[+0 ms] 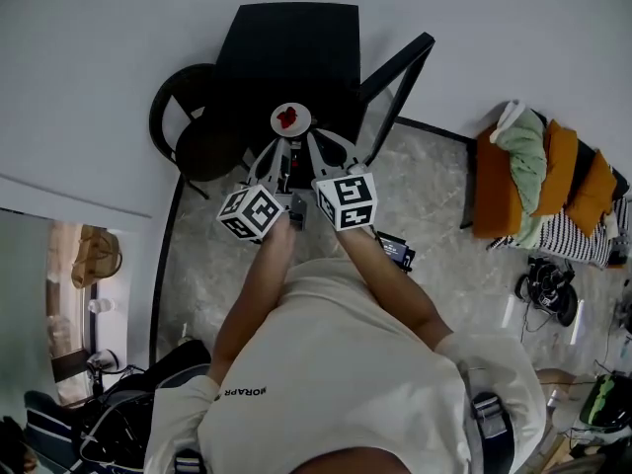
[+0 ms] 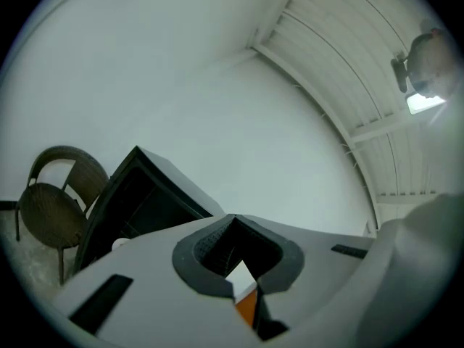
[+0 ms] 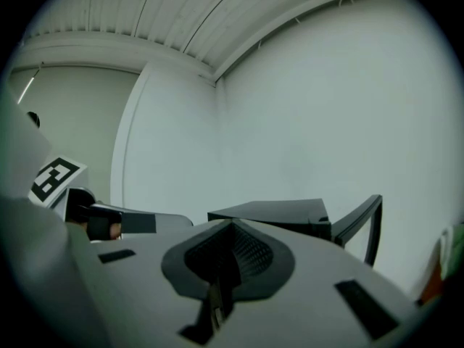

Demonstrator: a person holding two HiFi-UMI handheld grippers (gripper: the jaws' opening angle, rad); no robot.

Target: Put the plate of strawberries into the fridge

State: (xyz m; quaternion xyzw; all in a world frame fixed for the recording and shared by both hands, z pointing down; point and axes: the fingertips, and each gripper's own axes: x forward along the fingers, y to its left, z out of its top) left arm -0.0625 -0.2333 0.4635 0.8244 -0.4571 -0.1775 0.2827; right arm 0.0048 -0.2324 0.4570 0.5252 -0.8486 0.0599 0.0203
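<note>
A small white plate of strawberries [image 1: 291,118] shows against the dark open front of the black mini fridge [image 1: 286,47], just beyond both grippers' tips. I cannot tell what it rests on. My left gripper [image 1: 279,146] and right gripper [image 1: 314,141] point at it side by side, jaws together, nothing seen between them. In the left gripper view the shut left gripper [image 2: 232,220] faces the fridge [image 2: 130,194], and a small white rim [image 2: 119,243] peeks past the jaw. The right gripper [image 3: 232,227] hides the plate below the fridge [image 3: 283,212].
The fridge door [image 1: 400,72] stands open to the right. A dark wicker chair [image 1: 193,126] sits left of the fridge. Cushions and clothes [image 1: 543,181] are piled at the right wall. A black device [image 1: 395,250] and headphones [image 1: 548,289] lie on the floor; bags [image 1: 109,413] behind left.
</note>
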